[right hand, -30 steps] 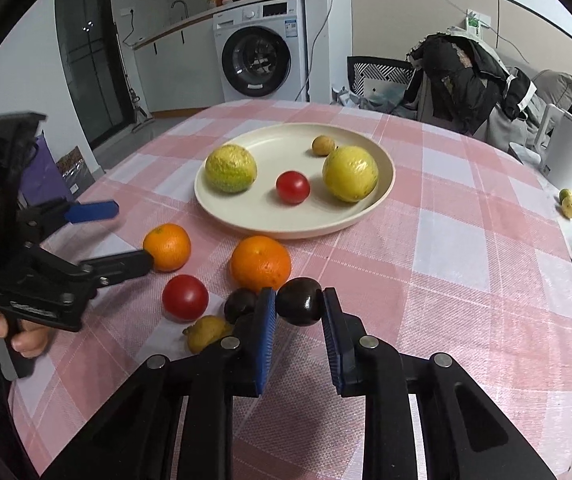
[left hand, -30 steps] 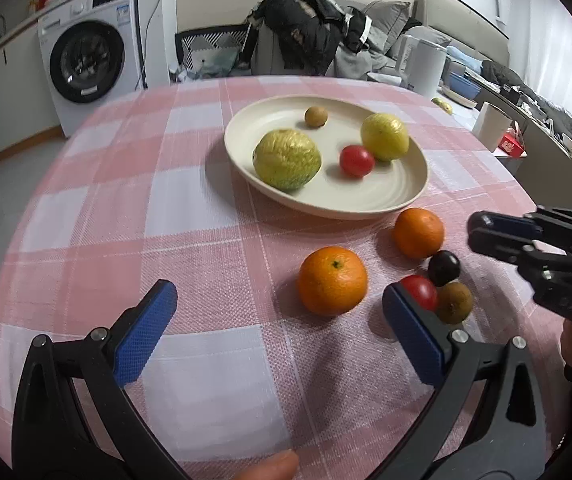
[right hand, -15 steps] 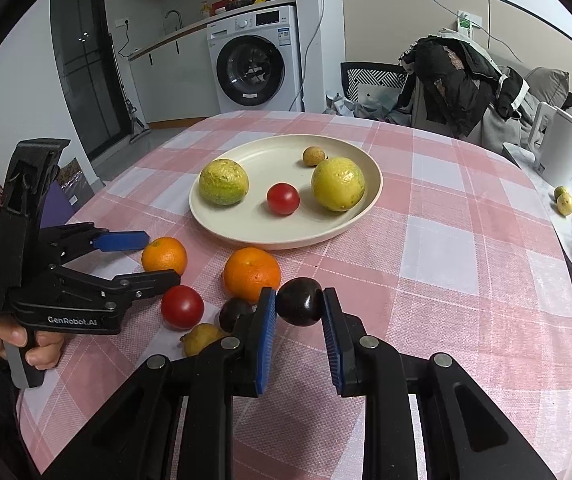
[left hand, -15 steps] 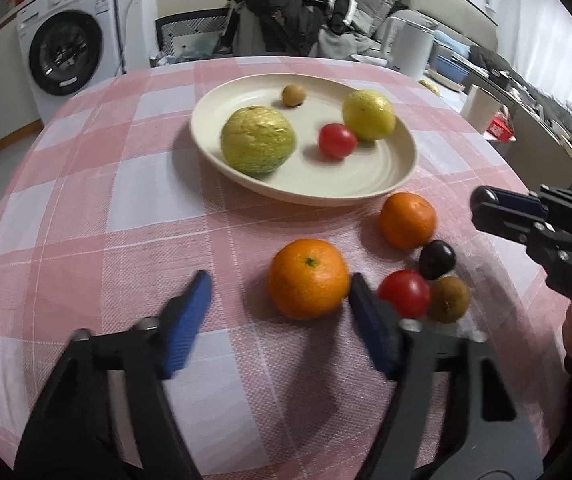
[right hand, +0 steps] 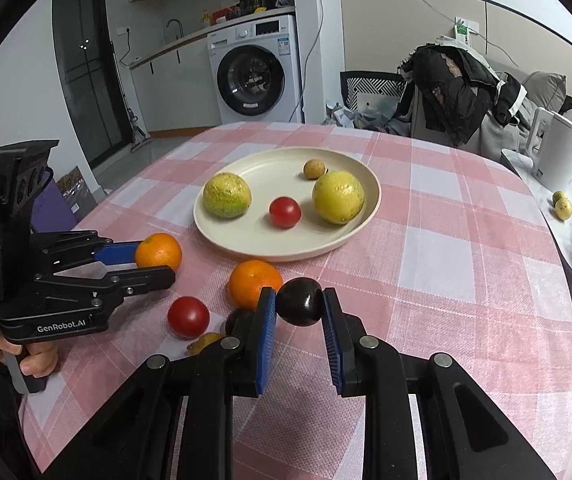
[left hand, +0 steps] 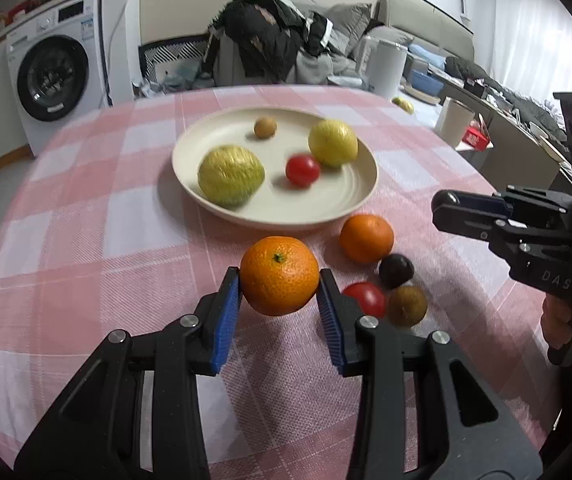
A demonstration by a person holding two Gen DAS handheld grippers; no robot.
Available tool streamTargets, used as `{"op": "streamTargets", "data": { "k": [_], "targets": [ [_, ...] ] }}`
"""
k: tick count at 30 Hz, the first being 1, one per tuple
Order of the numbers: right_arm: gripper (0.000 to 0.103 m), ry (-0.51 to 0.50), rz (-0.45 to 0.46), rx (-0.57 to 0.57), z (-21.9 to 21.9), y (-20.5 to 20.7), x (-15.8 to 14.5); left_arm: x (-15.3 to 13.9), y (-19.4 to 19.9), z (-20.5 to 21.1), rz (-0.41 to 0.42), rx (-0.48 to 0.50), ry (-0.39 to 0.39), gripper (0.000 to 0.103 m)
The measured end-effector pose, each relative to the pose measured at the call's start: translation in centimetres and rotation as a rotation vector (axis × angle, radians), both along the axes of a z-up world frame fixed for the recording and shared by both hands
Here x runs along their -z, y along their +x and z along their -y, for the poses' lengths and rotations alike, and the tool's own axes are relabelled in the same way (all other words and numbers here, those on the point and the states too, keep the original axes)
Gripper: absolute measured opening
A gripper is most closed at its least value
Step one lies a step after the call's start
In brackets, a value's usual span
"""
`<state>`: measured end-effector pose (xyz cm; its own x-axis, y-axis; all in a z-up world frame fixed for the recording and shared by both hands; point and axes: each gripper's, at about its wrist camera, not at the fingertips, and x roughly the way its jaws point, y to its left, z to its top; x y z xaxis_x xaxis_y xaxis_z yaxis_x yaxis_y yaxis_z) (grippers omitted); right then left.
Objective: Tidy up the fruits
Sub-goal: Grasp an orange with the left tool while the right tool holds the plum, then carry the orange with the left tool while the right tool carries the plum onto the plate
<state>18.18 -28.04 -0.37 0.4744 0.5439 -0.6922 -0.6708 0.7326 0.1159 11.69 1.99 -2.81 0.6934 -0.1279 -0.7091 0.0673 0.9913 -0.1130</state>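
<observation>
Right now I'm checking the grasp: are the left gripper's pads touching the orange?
Touching. The left wrist view shows both blue pads of the left gripper pressed against the sides of the orange, no gap on either side.

Round bench under pink-and-white checked cloth. White front-loading washing machine against far wall beneath a counter with sink tap; dark glass door to its left. Chair heaped with dark clothing, grey sofa, white electric kettle on side surface.

Plate sits mid-table, four fruits in it; loose fruits on cloth at plate's 7 o'clock (right wrist view); washer behind, 12 o'clock.
</observation>
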Motion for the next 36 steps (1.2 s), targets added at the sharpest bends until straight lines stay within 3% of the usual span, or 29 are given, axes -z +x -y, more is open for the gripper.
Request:
{"op": "streamTargets", "data": {
  "k": [8,16,27,36],
  "targets": [
    [0.024,0.055,0.016,0.019,0.7,0.2,-1.0,-2.1,-1.0,-0.2,0.065,-0.016,-0.004,0.035],
    [0.024,0.135,0.020,0.044,1.4,0.7,-2.0,-3.4,0.4,-0.4,0.093,-0.028,-0.039,0.035],
    [0.024,0.169,0.021,0.093,0.6,2.4,-3.5,-3.5,2.7,0.5,0.113,-0.019,-0.016,0.035],
    [0.024,0.169,-0.018,0.097,-1.3,4.2,-2.9,-2.4,4.7,0.5,0.094,-0.027,-0.007,0.035]
  ]
}}
